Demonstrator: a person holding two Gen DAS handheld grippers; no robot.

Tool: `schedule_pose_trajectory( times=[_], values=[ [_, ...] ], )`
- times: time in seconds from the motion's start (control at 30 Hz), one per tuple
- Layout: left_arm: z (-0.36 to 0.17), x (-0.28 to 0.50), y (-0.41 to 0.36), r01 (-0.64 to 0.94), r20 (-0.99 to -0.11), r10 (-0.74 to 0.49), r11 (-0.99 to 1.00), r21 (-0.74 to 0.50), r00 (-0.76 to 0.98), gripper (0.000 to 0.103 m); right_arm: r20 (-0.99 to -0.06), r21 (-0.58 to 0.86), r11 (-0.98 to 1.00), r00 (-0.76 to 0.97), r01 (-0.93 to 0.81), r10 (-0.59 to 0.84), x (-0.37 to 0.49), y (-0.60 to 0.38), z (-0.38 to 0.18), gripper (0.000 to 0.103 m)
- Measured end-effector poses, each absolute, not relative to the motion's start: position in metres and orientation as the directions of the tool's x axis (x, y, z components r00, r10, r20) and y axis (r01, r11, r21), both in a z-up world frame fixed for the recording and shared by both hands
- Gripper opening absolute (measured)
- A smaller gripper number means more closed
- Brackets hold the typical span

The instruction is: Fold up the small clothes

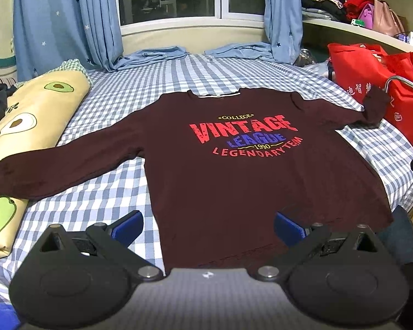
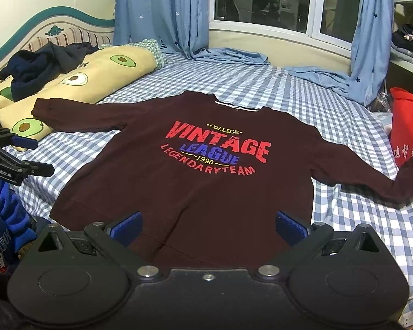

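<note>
A dark maroon long-sleeved shirt (image 1: 220,170) with a red and blue "VINTAGE LEAGUE" print lies flat, front up, on the checked bed, both sleeves spread out; it also shows in the right wrist view (image 2: 195,176). My left gripper (image 1: 208,227) is open and empty, hovering above the shirt's hem. My right gripper (image 2: 208,227) is open and empty, also above the hem. The left gripper (image 2: 27,155) shows at the left edge of the right wrist view, open.
An avocado-print pillow (image 1: 27,126) lies left under one sleeve end, with dark clothes (image 2: 44,66) on it. Red bags (image 1: 371,74) stand right, at the other cuff. Blue curtains (image 1: 66,19) and folded blue cloth (image 1: 154,55) lie at the window. Blue-white checked sheet (image 1: 102,198).
</note>
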State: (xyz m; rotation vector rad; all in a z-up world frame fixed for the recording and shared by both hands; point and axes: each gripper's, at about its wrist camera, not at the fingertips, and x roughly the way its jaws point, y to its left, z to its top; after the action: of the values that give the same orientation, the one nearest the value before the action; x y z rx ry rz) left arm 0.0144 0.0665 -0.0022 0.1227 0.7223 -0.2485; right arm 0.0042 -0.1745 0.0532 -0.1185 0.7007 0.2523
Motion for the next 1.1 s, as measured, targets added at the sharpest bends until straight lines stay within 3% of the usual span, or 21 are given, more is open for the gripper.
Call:
schedule_pose_trajectory(
  times=[1.1],
  values=[
    [0.016, 0.003, 0.049, 0.244, -0.629, -0.169, 0.969, 0.033, 0.759, 0.102, -0.615, -0.003, 0.949, 0.749, -0.314, 0.246, 0.002, -0.171, 0.06, 0.102]
  ],
)
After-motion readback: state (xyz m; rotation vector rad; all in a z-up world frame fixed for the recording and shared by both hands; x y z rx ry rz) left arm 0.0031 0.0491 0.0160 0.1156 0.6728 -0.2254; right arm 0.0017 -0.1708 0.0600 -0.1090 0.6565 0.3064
